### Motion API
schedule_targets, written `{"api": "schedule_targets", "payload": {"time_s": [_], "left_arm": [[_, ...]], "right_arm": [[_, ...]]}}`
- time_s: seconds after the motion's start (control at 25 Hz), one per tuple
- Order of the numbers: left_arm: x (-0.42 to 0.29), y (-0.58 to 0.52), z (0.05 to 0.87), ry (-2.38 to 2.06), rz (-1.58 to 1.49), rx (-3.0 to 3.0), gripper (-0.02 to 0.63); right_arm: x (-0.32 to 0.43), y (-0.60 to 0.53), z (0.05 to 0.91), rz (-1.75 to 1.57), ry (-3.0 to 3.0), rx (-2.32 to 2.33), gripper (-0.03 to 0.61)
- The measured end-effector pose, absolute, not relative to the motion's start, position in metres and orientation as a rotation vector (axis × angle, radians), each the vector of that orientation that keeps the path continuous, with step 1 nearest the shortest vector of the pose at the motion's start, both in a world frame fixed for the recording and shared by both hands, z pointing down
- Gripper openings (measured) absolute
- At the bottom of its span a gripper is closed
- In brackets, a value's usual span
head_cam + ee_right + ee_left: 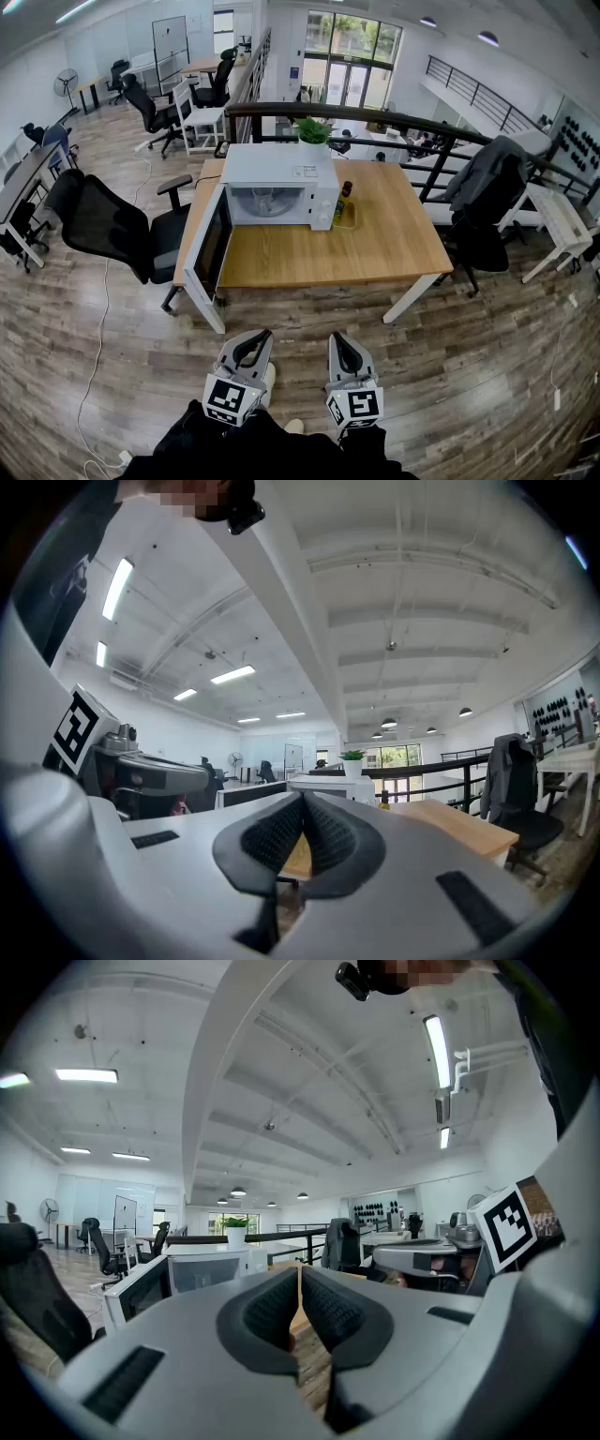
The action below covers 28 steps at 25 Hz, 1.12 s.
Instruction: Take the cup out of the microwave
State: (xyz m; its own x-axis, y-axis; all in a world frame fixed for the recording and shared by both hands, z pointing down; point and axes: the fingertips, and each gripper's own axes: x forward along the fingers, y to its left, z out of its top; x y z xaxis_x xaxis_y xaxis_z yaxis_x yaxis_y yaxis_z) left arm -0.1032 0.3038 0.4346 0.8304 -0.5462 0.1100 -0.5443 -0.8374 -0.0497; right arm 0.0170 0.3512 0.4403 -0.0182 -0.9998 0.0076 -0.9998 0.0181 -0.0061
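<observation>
On table [394,234]: microwave [291,173], door [214,246] open, cup [265,200] inside | bottle [345,199] beside | left gripper [256,337], right gripper [339,339] closed, empty

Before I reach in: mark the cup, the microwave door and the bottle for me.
cup [265,200]: head view, middle of its body.
microwave door [213,246]: head view, dark window of the open door.
bottle [343,202]: head view, its body below the red cap.

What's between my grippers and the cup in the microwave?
In the head view, only bare floor and then bare tabletop lie between the left gripper, the right gripper and the microwave holding the cup. Its door stands open.
</observation>
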Motion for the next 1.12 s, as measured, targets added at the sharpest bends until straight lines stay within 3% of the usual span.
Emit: {"api": "schedule_targets", "payload": {"time_s": [0.64, 1.12], "left_arm": [[-0.102, 0.280, 0.447, 0.905, -0.224, -3.009, 0.032], [-0.067, 0.196, 0.453, 0.906, -0.257, -3.024, 0.032]], "right_arm": [[0.019, 0.327, 0.449, 0.045, -2.245, 2.185, 0.015], [0.054, 0.242, 0.457, 0.074, -2.242, 2.166, 0.015]]}}
